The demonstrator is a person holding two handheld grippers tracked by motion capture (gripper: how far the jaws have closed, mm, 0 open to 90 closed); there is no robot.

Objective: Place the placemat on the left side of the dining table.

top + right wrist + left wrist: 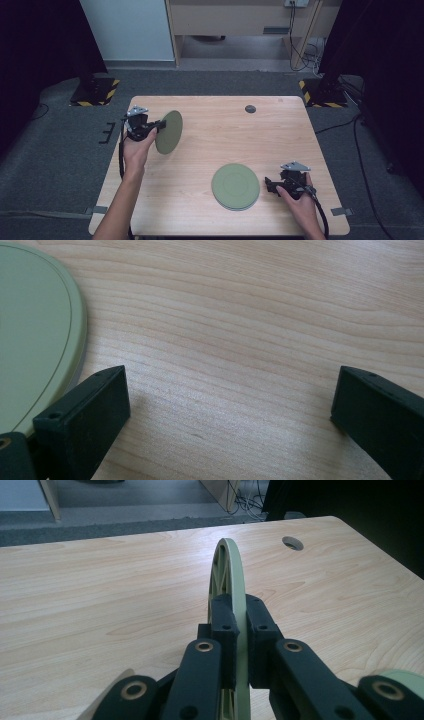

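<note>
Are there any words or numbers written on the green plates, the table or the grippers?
None: no words, numbers or labels can be read.
The round green plate held on edge in the left gripper is plain.
The green plate lying flat is plain.
The light wooden table shows bare grain.

Green plate [169,132] held on edge above the table's left side.
</note>
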